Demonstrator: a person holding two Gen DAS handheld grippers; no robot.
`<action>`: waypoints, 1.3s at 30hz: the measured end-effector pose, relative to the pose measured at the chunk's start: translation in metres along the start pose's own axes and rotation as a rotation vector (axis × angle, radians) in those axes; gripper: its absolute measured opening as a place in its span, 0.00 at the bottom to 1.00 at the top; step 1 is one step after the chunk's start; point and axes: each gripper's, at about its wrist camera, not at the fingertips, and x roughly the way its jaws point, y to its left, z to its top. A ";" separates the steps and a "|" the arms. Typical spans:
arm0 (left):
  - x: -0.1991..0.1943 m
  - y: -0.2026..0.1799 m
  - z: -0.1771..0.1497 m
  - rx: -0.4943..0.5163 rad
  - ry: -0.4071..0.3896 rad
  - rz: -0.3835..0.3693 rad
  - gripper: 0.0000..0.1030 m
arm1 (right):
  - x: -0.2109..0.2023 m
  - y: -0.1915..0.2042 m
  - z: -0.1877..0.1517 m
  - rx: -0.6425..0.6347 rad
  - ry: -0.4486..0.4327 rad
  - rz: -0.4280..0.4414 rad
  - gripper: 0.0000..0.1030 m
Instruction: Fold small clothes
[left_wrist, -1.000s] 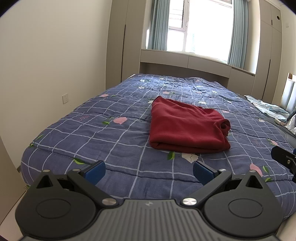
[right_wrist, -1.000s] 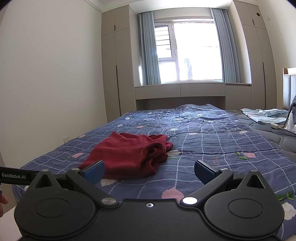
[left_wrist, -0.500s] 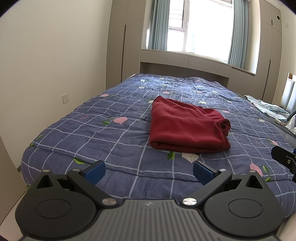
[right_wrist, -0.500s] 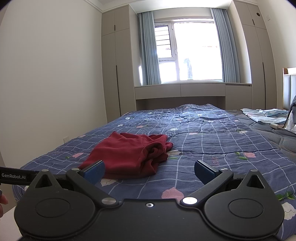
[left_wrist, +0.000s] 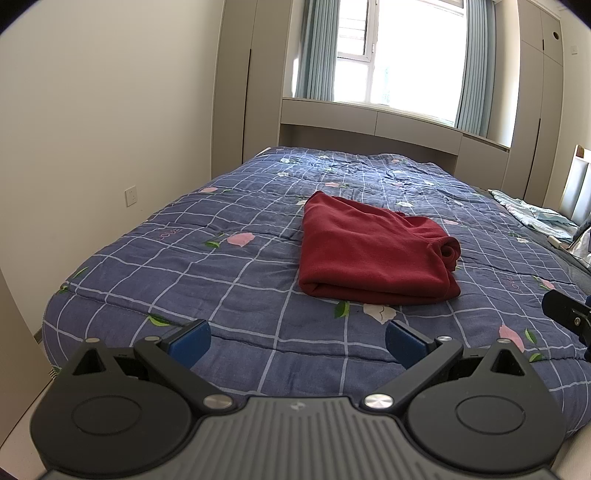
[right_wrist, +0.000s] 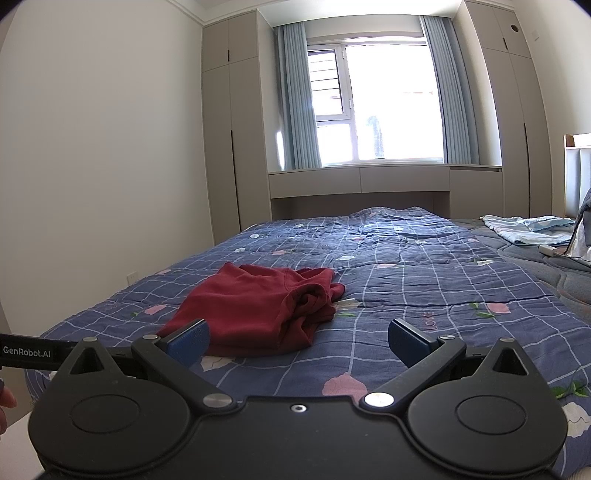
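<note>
**Left wrist view: red garment folded on the bed, both jaws apart**

Left wrist view shows the red garment (left_wrist: 373, 254) lying folded on the blue checked quilt (left_wrist: 221, 280), roughly mid-bed. Its near edge is a straight doubled fold; its right end is bunched into a loose roll. In the right wrist view the same garment (right_wrist: 255, 310) sits left of centre, with its rumpled end turned toward the bare middle of the quilt (right_wrist: 424, 280).

Open quilt surrounds the garment on all sides, with a strip between its near fold and the foot edge of the bed.

The left gripper (left_wrist: 297, 338) hangs over that foot edge, jaws wide apart and holding nothing. The right gripper (right_wrist: 297, 338) sits likewise, jaws apart and empty, just short of the garment's near corner.

A pale blue cloth (right_wrist: 524, 229) lies at the bed's far right. Beyond stand the wardrobes (right_wrist: 229, 122) and window (right_wrist: 376, 103).
</note>
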 end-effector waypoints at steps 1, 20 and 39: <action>0.000 0.000 0.000 0.000 0.000 0.000 1.00 | 0.000 0.000 0.000 0.000 0.000 0.000 0.99; -0.002 0.002 -0.001 -0.047 0.048 0.019 1.00 | 0.000 0.000 0.000 0.000 0.001 0.000 0.99; 0.000 0.001 -0.002 -0.046 0.055 0.034 1.00 | 0.000 0.001 0.001 -0.002 0.005 0.004 0.99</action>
